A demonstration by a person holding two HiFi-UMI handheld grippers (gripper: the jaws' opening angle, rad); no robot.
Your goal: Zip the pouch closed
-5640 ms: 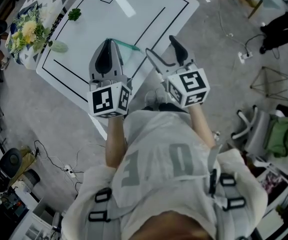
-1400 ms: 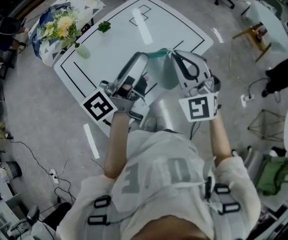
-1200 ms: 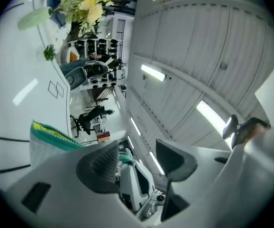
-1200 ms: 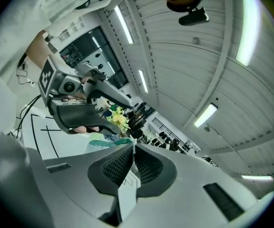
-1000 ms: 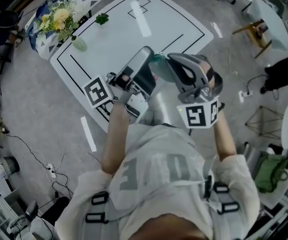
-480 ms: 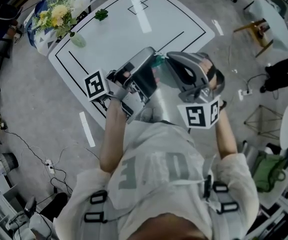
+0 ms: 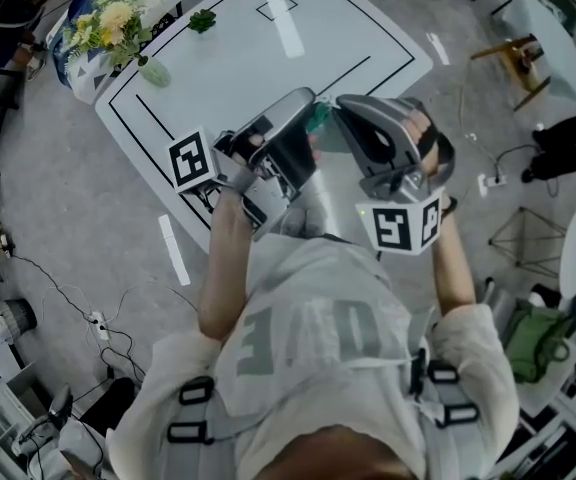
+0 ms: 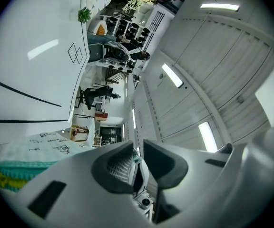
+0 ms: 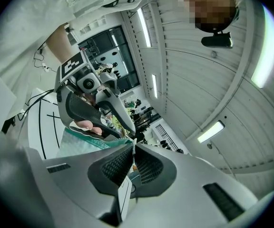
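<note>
I hold a pale pouch (image 7: pixel 317 118) with a teal top edge in the air between both grippers, over the near edge of the white table (image 7: pixel 248 48). My right gripper (image 9: pixel 134 148) is shut on the thin white zip pull (image 9: pixel 135 145) at the pouch's (image 9: pixel 80 146) top edge. Facing it, my left gripper (image 7: pixel 306 110) has just been closing its jaws. Its fingertips (image 9: pixel 127 133) meet on the teal edge right beside the pull. In the left gripper view the jaws of the left gripper (image 8: pixel 138 167) stand narrow, and the pouch (image 8: pixel 18 156) hangs at lower left, partly hidden.
The table carries black outline markings. A bunch of flowers (image 7: pixel 108 23) on a patterned cloth, a small green sprig (image 7: pixel 201 20) and a pale glass object (image 7: pixel 153 71) lie near its far left. A wooden stool (image 7: pixel 513 53) and cables stand on the grey floor.
The left gripper's jaws have narrowed onto the pouch's top edge and the gripper has rolled slightly. The right gripper has stayed in place, still shut on the pull.
</note>
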